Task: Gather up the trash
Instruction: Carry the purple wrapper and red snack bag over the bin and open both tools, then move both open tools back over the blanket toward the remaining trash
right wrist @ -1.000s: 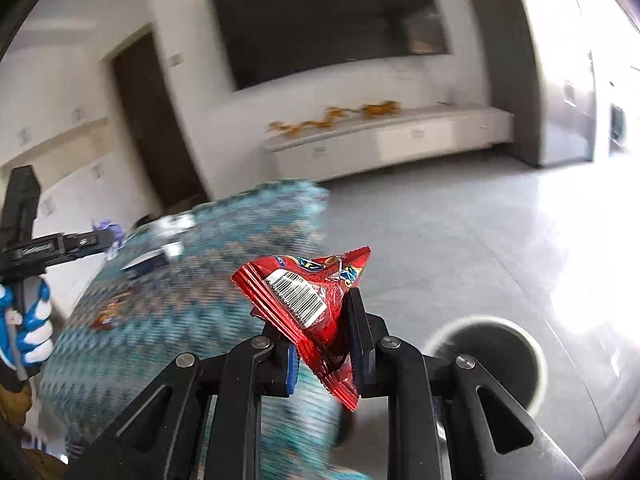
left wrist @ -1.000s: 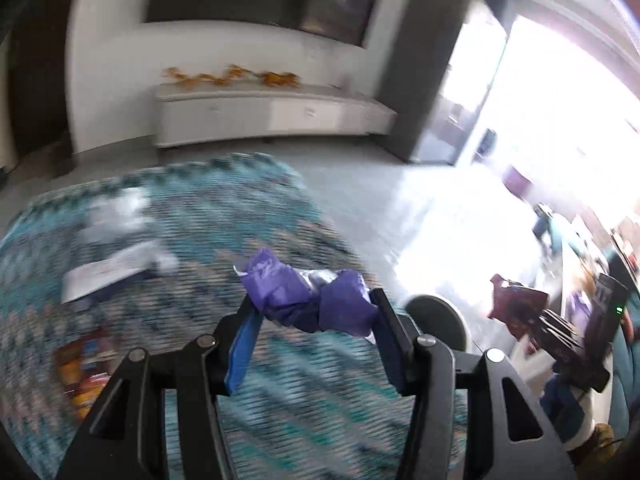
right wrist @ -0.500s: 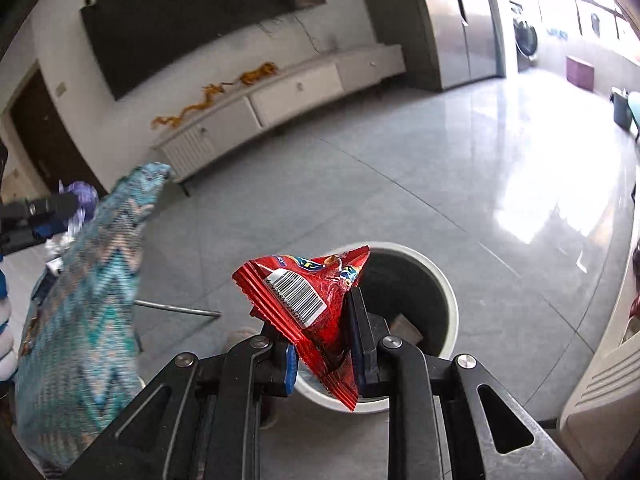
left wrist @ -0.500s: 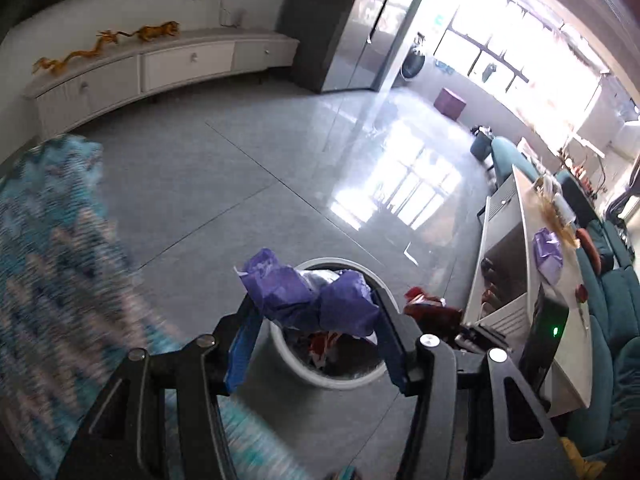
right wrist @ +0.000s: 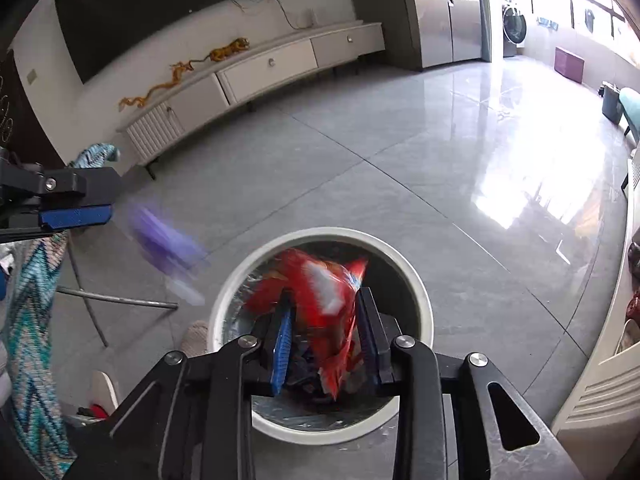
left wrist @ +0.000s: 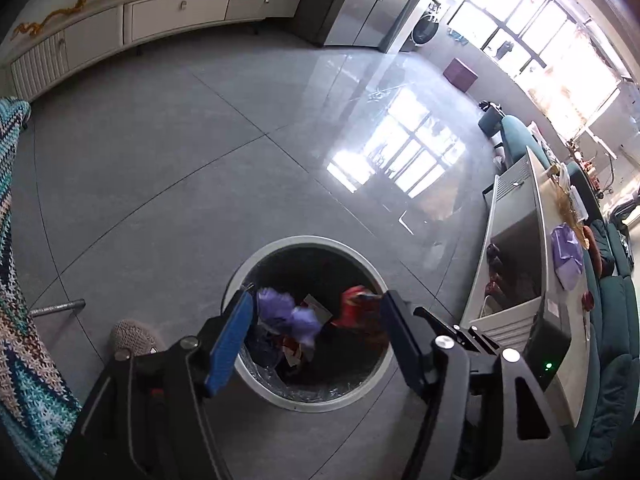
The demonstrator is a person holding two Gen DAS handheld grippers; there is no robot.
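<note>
Trash drops now: the right gripper point(right wrist: 326, 338) has its jaws parted, and the red wrapper point(right wrist: 320, 292) hangs blurred between them over the bin point(right wrist: 420, 300), seemingly released. The left gripper point(left wrist: 316, 320) is spread wide, with the purple wad point(right wrist: 164, 240) falling clear of it towards the bin's left rim. Both pieces look nearly delivered; what remains elsewhere cannot be told.

Setting: a home living room. Indicators are a wall-mounted television point(right wrist: 176, 12) above a long white media cabinet point(right wrist: 260, 76), a glossy grey tiled floor point(left wrist: 200, 160), large sunlit windows point(left wrist: 560, 52), a teal sofa point(left wrist: 612, 360), and a zigzag-patterned textile point(right wrist: 28, 320).
</note>
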